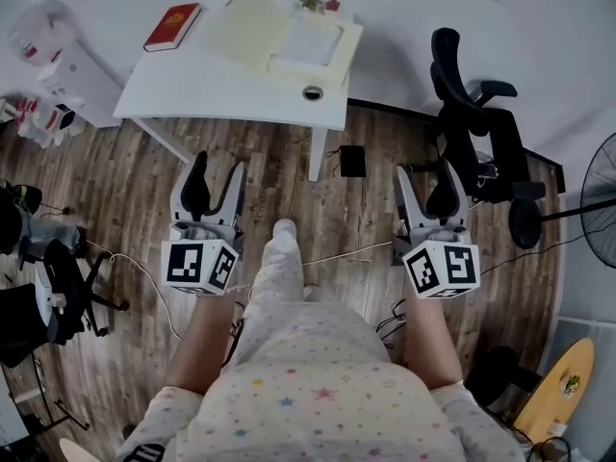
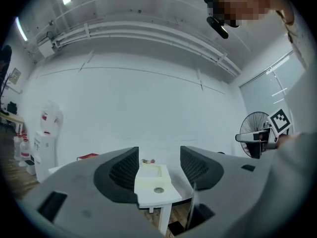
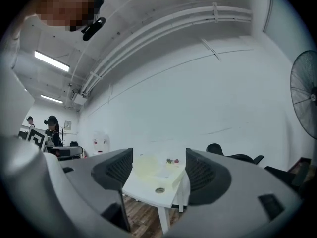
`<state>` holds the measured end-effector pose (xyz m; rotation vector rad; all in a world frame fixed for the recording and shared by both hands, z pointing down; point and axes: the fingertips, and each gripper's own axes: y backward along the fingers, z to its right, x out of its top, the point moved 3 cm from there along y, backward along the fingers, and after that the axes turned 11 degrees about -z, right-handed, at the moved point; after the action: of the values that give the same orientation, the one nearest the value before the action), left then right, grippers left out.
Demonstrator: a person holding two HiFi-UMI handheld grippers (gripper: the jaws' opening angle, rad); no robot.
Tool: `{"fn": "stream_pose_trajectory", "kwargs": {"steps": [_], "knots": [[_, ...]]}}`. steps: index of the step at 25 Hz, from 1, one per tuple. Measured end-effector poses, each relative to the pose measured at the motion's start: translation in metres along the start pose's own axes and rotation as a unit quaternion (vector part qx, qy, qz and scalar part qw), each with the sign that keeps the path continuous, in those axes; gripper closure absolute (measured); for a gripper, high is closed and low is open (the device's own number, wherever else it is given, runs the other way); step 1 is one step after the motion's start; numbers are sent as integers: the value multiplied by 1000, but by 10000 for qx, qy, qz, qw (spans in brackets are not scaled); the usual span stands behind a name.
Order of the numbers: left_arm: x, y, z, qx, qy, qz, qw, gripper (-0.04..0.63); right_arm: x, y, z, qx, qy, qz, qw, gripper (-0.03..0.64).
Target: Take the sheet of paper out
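the left gripper (image 1: 218,166) is released, its jaws wide apart with nothing between them. the right gripper (image 1: 426,169) is released too, jaws apart and bare. the person holds both level above a wood floor (image 1: 366,219), well short of a white table (image 1: 221,89), and both point at it. in each gripper view the table shows far off between the jaws. the paper (image 1: 310,41), a white sheet, lies on the table's far right part, on a pale yellow folder (image 1: 245,22) that spreads to its left. whether the sheet is tucked into the folder cannot be told. a red book (image 1: 172,26) lies at the table's far left corner. a small plant (image 1: 310,3) stands at the far edge behind the paper. a round hole (image 1: 313,92) sits in the tabletop near the front edge. a black chair (image 1: 476,123) stands right of the table, with a fan (image 1: 602,200) further right.
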<state>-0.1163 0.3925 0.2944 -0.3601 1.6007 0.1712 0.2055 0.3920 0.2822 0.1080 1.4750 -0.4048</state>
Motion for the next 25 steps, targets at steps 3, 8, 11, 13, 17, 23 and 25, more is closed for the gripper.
{"fn": "stream_pose_trajectory", "kwargs": {"steps": [3,8,11,13,17,23,25], "knots": [[2,-25,-15,-128,72,-34,9999,350,4,-24,0,25,-37,38,10000,290],[5,-76,-49,-296,98,-104,9995,350,15,-80,-6,-6,-52,31,10000,287],[10,-108,-70,-395,9,-129,9991,350,22,-115,-8,-83,-13,-1,10000,287],[14,-129,-85,-461,-24,-141,9988,350,26,-139,-9,-146,-53,-10,9999,287],[18,-166,-112,-597,-27,-189,9980,350,31,-179,-11,-240,-70,-34,9997,287],[14,-212,-136,-706,11,-297,9971,350,30,-220,-3,-361,-209,-120,9991,287],[13,-224,-139,-711,26,-332,9969,350,31,-230,3,-395,-225,-144,9989,287]]}}
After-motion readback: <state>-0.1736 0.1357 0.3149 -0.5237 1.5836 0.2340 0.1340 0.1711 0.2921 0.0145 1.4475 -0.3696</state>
